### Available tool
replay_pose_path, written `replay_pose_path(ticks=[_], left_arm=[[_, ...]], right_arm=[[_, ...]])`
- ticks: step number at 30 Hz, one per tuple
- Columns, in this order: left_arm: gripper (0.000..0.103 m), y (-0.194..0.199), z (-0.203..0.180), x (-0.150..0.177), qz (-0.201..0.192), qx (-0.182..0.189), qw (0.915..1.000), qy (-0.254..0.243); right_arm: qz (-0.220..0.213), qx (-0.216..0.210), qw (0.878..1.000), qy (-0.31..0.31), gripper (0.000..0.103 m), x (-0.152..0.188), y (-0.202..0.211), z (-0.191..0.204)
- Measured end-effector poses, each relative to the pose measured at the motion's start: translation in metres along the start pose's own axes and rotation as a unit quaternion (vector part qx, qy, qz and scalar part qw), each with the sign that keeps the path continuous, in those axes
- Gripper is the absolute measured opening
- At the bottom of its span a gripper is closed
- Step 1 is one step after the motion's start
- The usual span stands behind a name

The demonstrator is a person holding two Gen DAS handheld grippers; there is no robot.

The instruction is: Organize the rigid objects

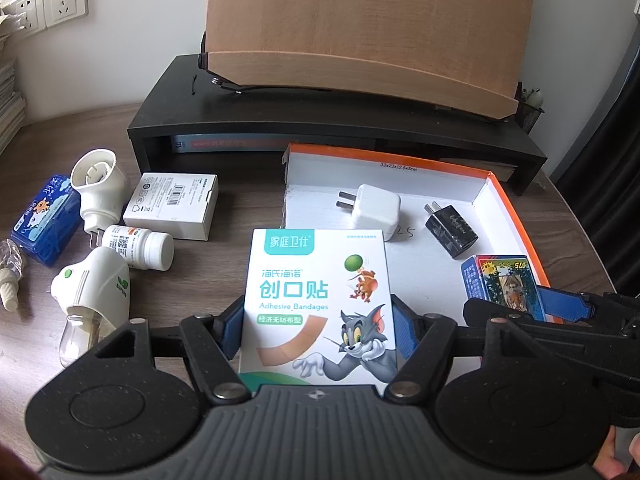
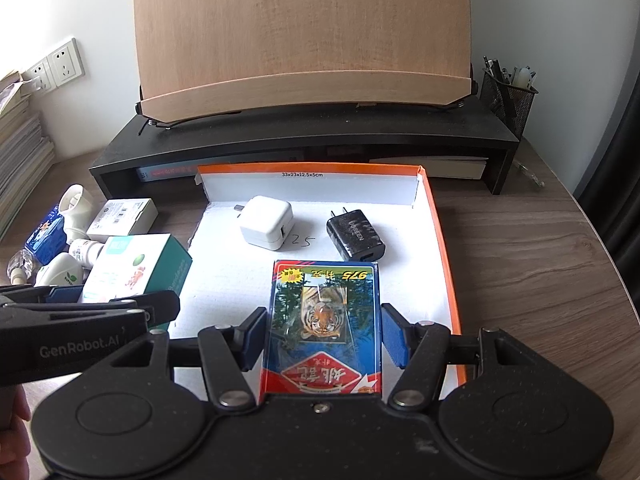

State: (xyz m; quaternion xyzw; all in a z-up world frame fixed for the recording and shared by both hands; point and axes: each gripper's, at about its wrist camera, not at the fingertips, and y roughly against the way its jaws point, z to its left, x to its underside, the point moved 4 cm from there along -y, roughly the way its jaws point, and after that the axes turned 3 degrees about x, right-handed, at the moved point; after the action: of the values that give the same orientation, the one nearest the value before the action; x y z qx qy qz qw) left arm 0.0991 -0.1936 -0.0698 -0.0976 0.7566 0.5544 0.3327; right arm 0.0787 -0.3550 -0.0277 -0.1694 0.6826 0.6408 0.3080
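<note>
**Inspector:** Start nearest. What do the two grippers carry?

**Assistant:** One item each. The left gripper [image 1: 318, 332] is clamped on one adhesive bandage box [image 1: 320, 304], blue pads against its two sides, held at the tray's near left edge. The right gripper [image 2: 320, 334] is clamped on one pack of playing cards [image 2: 324, 328] with a tiger on its face, held over the near part of the tray.

**Inspector:** The tray's contents?

**Assistant:** One shallow cardboard tray [image 2: 440, 240], orange outside, white inside. Two chargers lie on its floor: one white charger [image 2: 266, 222] to the left, one black charger [image 2: 356, 236] to the right, apart, with "25" handwritten between them.

**Inspector:** Loose items on the desk?

**Assistant:** Left of the tray, six counted: two white plug-in vaporisers [image 1: 94, 284], one white pill bottle [image 1: 138, 246] on its side between them, one white carton [image 1: 172, 204] with a barcode, one blue box [image 1: 44, 224], and one clear bottle [image 1: 10, 272] at the frame's edge.

**Inspector:** Farthest?

**Assistant:** One black desk riser [image 2: 304, 148] carrying one wooden book stand [image 2: 304, 40] and one mesh pen holder [image 2: 508, 98]; two wall sockets [image 1: 44, 2]; stacked papers [image 2: 20, 140] at far left.
</note>
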Motion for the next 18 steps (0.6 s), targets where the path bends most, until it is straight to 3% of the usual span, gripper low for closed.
replay_pose_path(ticks=[18], left_arm=[[0.071,-0.0017,0.0009,-0.0002,0.002,0.0,1.0,0.0]], right_arm=[[0.006,-0.002,1.0,-0.001,0.072,0.0021,-0.0043,0.0006]])
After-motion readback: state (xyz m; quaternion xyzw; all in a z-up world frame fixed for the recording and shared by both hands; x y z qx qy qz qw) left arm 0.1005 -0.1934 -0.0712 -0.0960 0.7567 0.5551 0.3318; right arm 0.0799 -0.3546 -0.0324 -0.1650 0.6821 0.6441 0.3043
